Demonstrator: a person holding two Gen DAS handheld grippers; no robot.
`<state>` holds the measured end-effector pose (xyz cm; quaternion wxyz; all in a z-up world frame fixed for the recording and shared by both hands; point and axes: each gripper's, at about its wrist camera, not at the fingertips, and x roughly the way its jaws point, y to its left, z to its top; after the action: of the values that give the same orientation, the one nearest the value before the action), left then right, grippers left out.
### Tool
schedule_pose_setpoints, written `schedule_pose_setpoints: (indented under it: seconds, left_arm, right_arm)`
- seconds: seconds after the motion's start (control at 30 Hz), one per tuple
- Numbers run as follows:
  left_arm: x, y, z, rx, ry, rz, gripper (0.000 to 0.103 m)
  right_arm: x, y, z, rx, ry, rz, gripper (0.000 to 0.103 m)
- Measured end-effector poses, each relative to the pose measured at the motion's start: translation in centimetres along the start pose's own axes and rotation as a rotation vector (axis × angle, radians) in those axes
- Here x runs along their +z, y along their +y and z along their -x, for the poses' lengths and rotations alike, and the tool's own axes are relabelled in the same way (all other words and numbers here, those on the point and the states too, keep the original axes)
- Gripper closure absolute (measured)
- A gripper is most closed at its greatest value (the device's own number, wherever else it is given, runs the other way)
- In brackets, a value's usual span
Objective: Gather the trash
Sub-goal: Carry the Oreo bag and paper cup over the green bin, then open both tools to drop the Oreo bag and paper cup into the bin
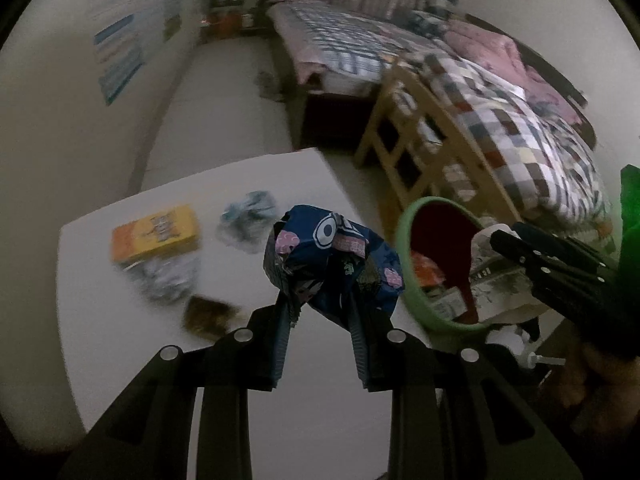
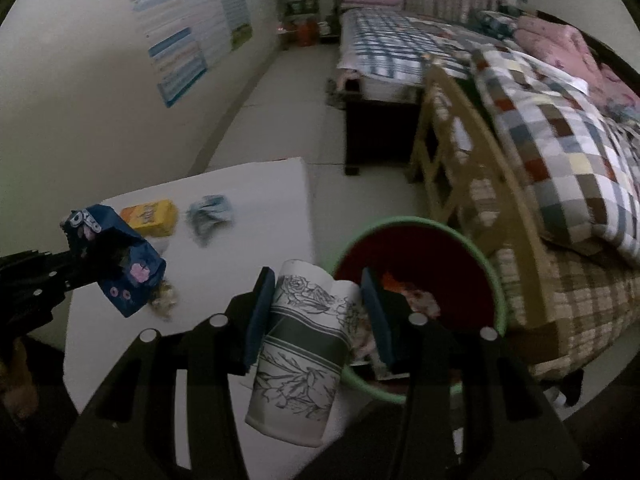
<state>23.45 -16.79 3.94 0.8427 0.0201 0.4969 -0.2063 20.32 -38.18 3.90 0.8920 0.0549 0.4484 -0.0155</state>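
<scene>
I see a bed (image 2: 560, 128) with a checked quilt along the right of the room, and a wooden frame (image 2: 452, 152) leaning at its side. Nearer to me is the white bench (image 1: 248, 184). Beside its right edge stands the bin (image 2: 494, 276), green-rimmed and dark red inside, with some rubbish already lying in it. My right tongs (image 2: 316, 312) are clamped on a flower-printed paper cup (image 2: 300, 360), held at the bin's near rim. My left tongs (image 1: 320, 312) are pinched tight on a crumpled blue wrapper (image 1: 332, 256), held up above the bench, just left of the bin. On the bench lie a yellow box (image 1: 156, 236), a pale crumpled wrapper (image 1: 248, 220), a silvery wrapper (image 1: 168, 280) touching the box, and a small brown wrapper (image 1: 208, 316).
</scene>
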Motion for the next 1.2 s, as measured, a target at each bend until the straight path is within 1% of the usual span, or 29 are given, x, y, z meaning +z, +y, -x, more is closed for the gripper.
schedule_pose_setpoints:
  seconds: [0.33, 0.5, 0.63, 0.8, 1.03, 1.17, 1.2]
  left_arm:
    - [2.7, -8.3, -3.5, -0.085, 0.037, -0.107, 0.078]
    - [3.5, -11.6, -5.5, -0.104, 0.063, -0.151, 0.078]
    - [3.8, -13.8, -7.1, -0.106, 0.089, -0.187, 0.078]
    - [3.8, -15.7, -9.2, -0.096, 0.125, -0.225, 0.078]
    - [3.1, -16.4, -11.3, -0.088, 0.176, -0.250, 0.078]
    - [3.1, -16.5, -11.9, -0.094, 0.188, -0.251, 0.075]
    - [3.1, -16.5, -12.0, -0.095, 0.187, -0.249, 0.072]
  right_arm:
    - [-0.1, -7.7, -0.5, -0.064, 0.003, -0.097, 0.059]
    - [-0.2, -10.5, -1.2, -0.074, 0.009, -0.128, 0.059]
    - [-0.2, -12.0, -2.0, -0.075, 0.013, -0.147, 0.059]
    - [-0.7, -13.5, -3.4, -0.065, 0.028, -0.173, 0.059]
    - [-1.3, -14.4, -5.2, -0.050, 0.051, -0.191, 0.059]
    - [-1.4, -14.6, -5.7, -0.046, 0.056, -0.194, 0.059]
    - [-1.4, -14.6, -5.9, -0.044, 0.057, -0.194, 0.059]
